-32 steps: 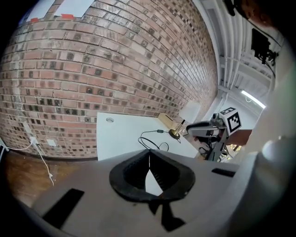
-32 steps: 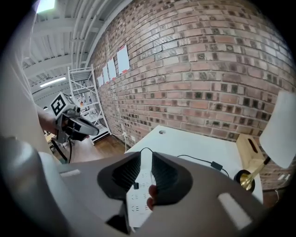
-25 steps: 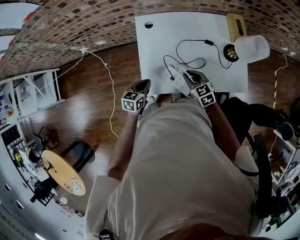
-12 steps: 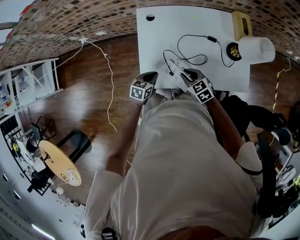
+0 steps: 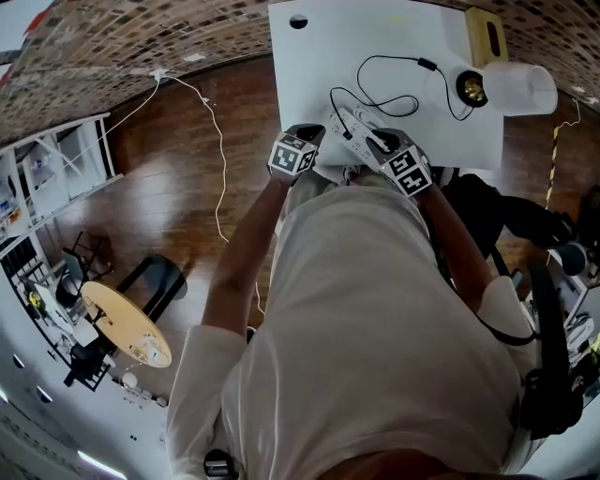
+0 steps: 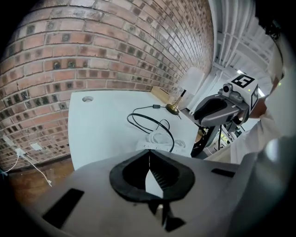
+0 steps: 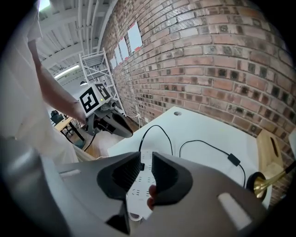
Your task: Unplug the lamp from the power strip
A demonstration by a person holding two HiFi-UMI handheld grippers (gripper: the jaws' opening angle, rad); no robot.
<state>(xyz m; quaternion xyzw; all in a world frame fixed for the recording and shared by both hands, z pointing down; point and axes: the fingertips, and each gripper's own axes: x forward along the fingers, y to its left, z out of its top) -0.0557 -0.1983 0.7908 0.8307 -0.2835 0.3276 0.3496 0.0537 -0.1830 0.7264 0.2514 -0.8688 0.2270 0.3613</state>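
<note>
A white power strip (image 5: 345, 124) lies near the front edge of the white table (image 5: 319, 66), and a black cord (image 5: 389, 101) loops from it to the lamp (image 5: 520, 89) at the back right. In the right gripper view the black plug (image 7: 141, 166) sits in the power strip (image 7: 136, 190). My right gripper (image 7: 145, 173) hovers over the strip, jaws apart and pressing on nothing. My left gripper (image 6: 149, 159) is shut and empty, at the table's front edge just left of the power strip (image 6: 162, 139). The head view shows the left gripper (image 5: 306, 133) and right gripper (image 5: 375, 142) side by side.
A brick wall runs behind the table. A wooden block (image 5: 487, 37) stands beside the lamp, and a cable hole (image 5: 298, 21) is at the table's far left corner. A white cable (image 5: 220, 169) trails over the wooden floor on the left. A dark chair (image 5: 525, 225) stands at the right.
Both grippers have come down and forward toward the table. The left one has moved more, from beside the person's body to the table's front edge. The right stays over the power strip.
</note>
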